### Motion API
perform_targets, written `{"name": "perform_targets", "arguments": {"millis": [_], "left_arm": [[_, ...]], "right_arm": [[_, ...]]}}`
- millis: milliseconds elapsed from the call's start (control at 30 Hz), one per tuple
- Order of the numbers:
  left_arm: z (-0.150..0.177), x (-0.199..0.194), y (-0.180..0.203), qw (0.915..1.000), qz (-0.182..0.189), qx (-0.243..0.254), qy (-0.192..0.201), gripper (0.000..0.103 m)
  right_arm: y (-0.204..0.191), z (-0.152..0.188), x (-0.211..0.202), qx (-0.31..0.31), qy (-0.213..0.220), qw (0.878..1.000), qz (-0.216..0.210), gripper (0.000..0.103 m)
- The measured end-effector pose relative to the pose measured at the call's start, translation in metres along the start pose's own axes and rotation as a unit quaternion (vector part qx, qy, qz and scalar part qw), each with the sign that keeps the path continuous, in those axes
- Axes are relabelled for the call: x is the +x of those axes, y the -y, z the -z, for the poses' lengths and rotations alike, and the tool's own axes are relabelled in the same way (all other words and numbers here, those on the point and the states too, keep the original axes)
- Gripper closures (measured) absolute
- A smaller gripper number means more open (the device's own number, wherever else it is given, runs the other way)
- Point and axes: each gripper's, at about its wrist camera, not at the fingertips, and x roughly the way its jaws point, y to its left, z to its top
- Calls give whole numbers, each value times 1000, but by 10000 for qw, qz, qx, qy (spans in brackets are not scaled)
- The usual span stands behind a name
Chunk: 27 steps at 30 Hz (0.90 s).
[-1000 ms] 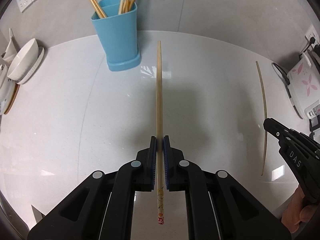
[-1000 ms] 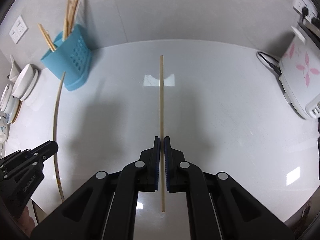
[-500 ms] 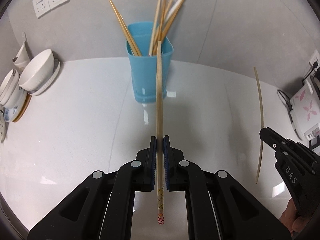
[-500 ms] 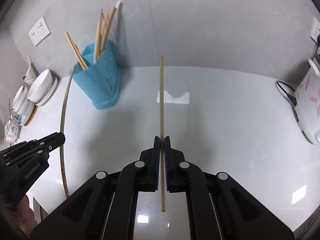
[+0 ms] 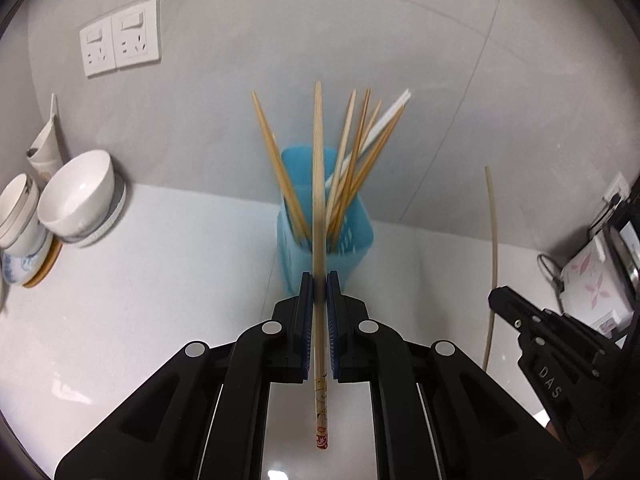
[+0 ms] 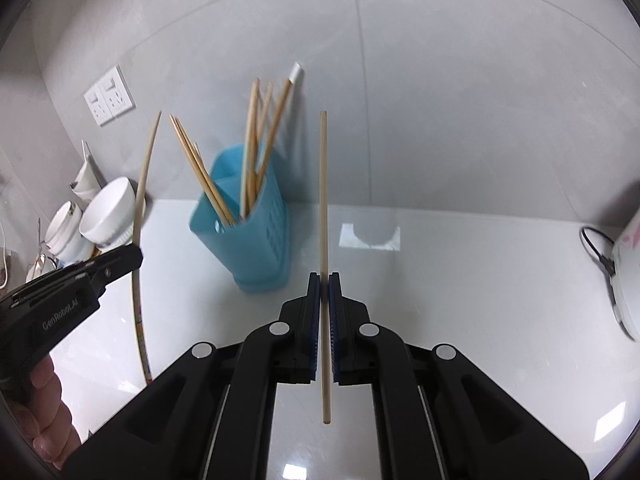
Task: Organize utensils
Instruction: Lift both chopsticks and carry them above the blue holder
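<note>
On the white counter (image 6: 460,280) stood the blue holder (image 5: 326,216), already filled with chopsticks. One chopstick (image 5: 319,200) was clamped in the left gripper (image 5: 320,280), another chopstick (image 6: 323,220) in the right gripper (image 6: 324,280). Next, probably, each had to be tipped and lowered inside.

I see my two chopsticks, the printed one (image 5: 318,208) and the plain one (image 6: 323,208), both upright near the blue holder (image 6: 256,236) of chopsticks.
</note>
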Motion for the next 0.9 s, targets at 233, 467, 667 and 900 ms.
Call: {"name": "perform_targets", "arguments": {"millis": [233,467,667,900], "left_arm": [[-34,0,-10,9980,236,-20,594,97],[-59,9,-11,9892,495,-21,1378,97],[-68,28,-5,9818,616,173,1788,97],[-66,55,2,9759,779,392,1998,97]], "right_arm": [[-11,-33,11,31,227,9997,-127,100],[-13,-62,19,15,401,9989,-223,100],[-8,-78,22,130,581,9979,-265,100],[-3,-83,32,201,570,9978,-284,100]]}}
